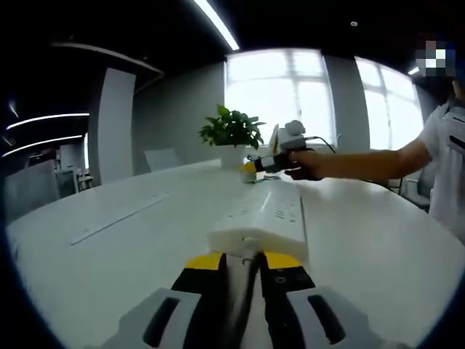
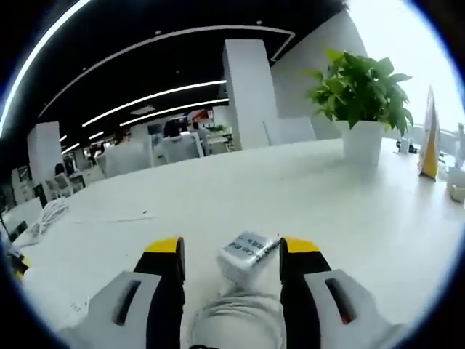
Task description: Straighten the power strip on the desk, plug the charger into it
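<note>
The left gripper view sits low over the white worktop (image 1: 109,240), looking along the power strip (image 1: 265,218) toward bright windows. The right gripper view also skims low, close on the charger (image 2: 247,254), facing the office interior. Both share the worktop and potted plant (image 1: 232,131).

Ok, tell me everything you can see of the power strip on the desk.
The power strip is a long white plastic bar lying flat on the white desk, running away from the left claw. Socket holes line its top face. The claw's jaws meet at its near end, seemingly shut on it.
</note>
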